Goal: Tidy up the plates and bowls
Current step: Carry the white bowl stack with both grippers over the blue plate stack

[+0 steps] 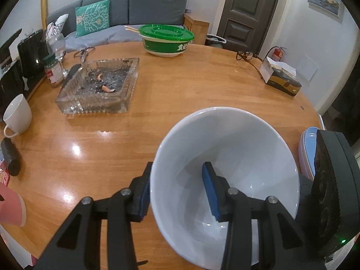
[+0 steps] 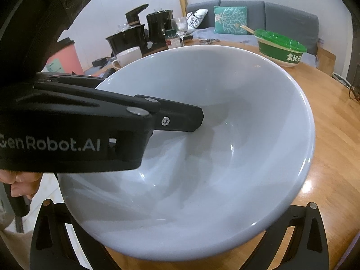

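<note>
Left claw pinches the near wall of the white bowl, one blue pad inside and one outside the rim. I see the bowl tilted above the wooden counter, toward its near right edge. Right claw sits under the bowl; its fingertips are hidden, so I cannot tell its state. On the counter, a glass ashtray lies far left, and a green lidded bowl farther back.
</note>
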Demonstrator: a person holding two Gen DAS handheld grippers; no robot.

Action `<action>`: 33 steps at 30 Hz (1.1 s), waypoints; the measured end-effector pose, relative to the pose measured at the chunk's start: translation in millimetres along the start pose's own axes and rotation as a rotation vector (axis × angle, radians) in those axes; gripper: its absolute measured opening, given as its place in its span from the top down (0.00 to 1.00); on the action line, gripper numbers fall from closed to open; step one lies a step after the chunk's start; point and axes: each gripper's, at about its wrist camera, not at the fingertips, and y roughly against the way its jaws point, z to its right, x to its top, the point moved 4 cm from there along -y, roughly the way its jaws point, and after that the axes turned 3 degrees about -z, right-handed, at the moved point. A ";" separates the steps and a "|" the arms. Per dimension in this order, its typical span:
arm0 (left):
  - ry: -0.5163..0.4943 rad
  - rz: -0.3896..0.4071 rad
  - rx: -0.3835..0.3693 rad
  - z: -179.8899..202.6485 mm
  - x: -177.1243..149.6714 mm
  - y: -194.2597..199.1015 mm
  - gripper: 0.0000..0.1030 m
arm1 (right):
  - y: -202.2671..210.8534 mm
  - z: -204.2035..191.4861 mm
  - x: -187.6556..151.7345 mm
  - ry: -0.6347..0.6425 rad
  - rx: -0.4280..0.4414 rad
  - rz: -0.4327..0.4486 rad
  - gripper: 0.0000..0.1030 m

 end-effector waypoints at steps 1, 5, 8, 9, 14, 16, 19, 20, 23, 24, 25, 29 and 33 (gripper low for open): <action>-0.002 0.002 0.001 0.6 0.1 0.9 0.63 | 1.2 -0.2 0.2 0.002 -0.004 0.005 0.04; -0.007 0.012 -0.002 2.2 1.1 5.7 0.63 | 6.2 -1.4 1.2 0.006 -0.014 0.025 0.04; -0.012 0.020 -0.005 4.2 1.9 10.4 0.63 | 11.0 -2.4 2.4 0.006 -0.019 0.035 0.04; -0.014 0.023 -0.004 5.2 2.1 12.1 0.63 | 12.8 -2.8 2.9 0.005 -0.019 0.038 0.04; -0.022 0.035 -0.010 10.9 3.3 19.3 0.63 | 22.1 -3.4 2.1 -0.001 -0.030 0.051 0.04; -0.025 0.040 -0.016 14.0 3.1 22.0 0.63 | 26.1 -3.8 0.8 -0.001 -0.037 0.054 0.04; -0.034 0.046 -0.023 19.4 3.0 25.5 0.63 | 33.0 -3.6 -1.9 -0.004 -0.048 0.059 0.04; -0.036 0.048 -0.024 21.8 2.9 26.7 0.63 | 35.5 -3.6 -2.5 -0.005 -0.052 0.060 0.04; -0.047 0.062 -0.030 30.5 3.7 32.4 0.63 | 44.8 -2.2 -4.2 -0.009 -0.067 0.069 0.04; -0.051 0.069 -0.033 34.0 4.3 35.1 0.63 | 48.0 -1.3 -4.6 -0.011 -0.070 0.072 0.04; -0.053 0.074 -0.034 36.7 4.6 37.3 0.63 | 51.8 -0.8 -4.9 -0.012 -0.074 0.076 0.04; -0.068 0.092 -0.041 48.6 6.4 47.0 0.63 | 66.0 -0.4 -6.4 -0.012 -0.096 0.091 0.04; -0.085 0.109 -0.048 60.8 9.0 55.9 0.63 | 78.5 0.5 -7.7 -0.016 -0.114 0.106 0.04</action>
